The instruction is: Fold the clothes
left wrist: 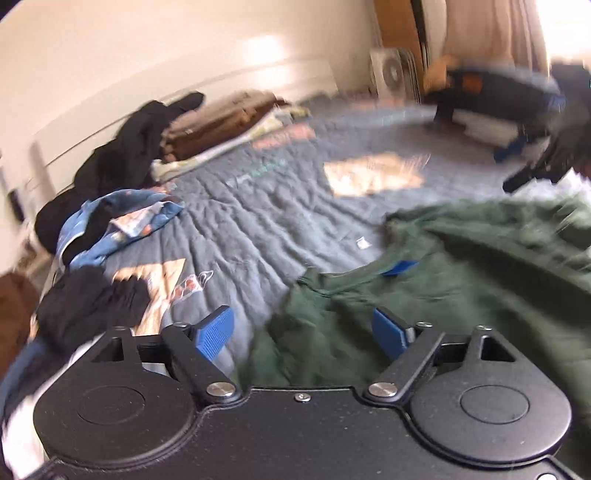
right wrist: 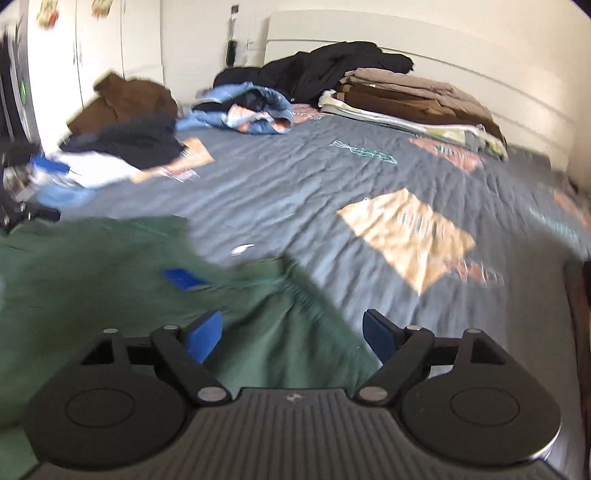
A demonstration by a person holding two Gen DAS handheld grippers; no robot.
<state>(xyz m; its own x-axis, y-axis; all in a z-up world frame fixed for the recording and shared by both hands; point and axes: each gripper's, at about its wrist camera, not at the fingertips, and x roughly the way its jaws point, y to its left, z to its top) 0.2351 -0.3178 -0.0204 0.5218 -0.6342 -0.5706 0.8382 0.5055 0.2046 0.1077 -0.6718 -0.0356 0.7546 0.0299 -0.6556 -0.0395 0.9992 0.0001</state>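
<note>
**Hanging over a green shirt with both claws wide**

Lying flat on the big grey-blue quilted bed cover (right wrist: pixel 295 184) is a dark green cotton shirt (right wrist: pixel 92 280). It sits at the near edge of the bed, right under both claws. A small blue tag (right wrist: pixel 183 277) shows at its neck.

The left gripper (left wrist: pixel 304 334) has blue pads and its jaws stand wide apart. Nothing is between them; the green shirt is below. The right gripper (right wrist: pixel 293 336) is wide too and holds nothing. The shirt's edge and the bed cover show between its fingers.

The pictures are blurry.

Far back by the white headboard (right wrist: pixel 406 33) is a heap of black clothes (right wrist: pixel 325 70). Beside it sits a neat stack of folded brown and tan clothes (right wrist: pixel 413 98). A crumpled blue patterned cloth (right wrist: pixel 255 109) lies near the black heap. At the far left side of the bed is a messy pile of dark, white and brown clothes (right wrist: pixel 122 136). Tan patches (right wrist: pixel 406 229) are sewn on the bed cover.
</note>
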